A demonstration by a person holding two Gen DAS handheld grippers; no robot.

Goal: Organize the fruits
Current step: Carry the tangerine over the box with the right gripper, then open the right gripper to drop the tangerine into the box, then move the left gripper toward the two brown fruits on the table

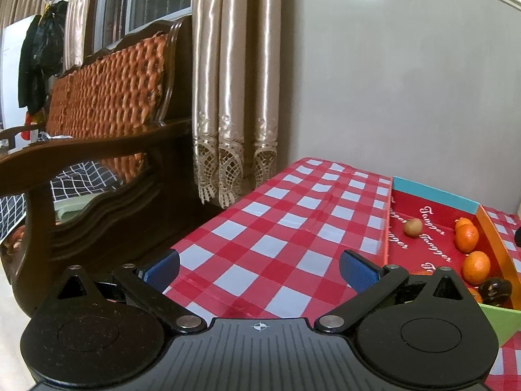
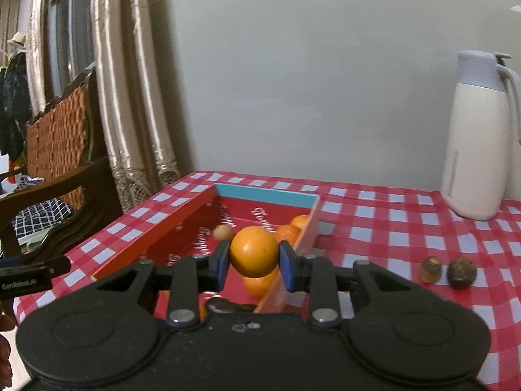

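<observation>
In the right wrist view my right gripper (image 2: 254, 259) is shut on an orange (image 2: 254, 251), held above the red box (image 2: 182, 228). Inside the box lie more oranges (image 2: 288, 233), a small tan fruit (image 2: 222, 232) and a dark fruit (image 2: 228, 306) near the front. On the cloth to the right sit two dark brown fruits (image 2: 431, 269) (image 2: 461, 273). In the left wrist view my left gripper (image 1: 259, 265) stands open over the checked cloth, left of the red box (image 1: 433, 224), which holds oranges (image 1: 476, 267), the tan fruit (image 1: 413, 227) and the dark fruit (image 1: 495, 290).
A white jug (image 2: 478, 137) stands at the back right of the table (image 2: 390, 221). A wooden bench (image 1: 107, 150) with a woven back stands off the table's left edge, and curtains (image 1: 234, 81) hang behind. The wall runs close behind the table.
</observation>
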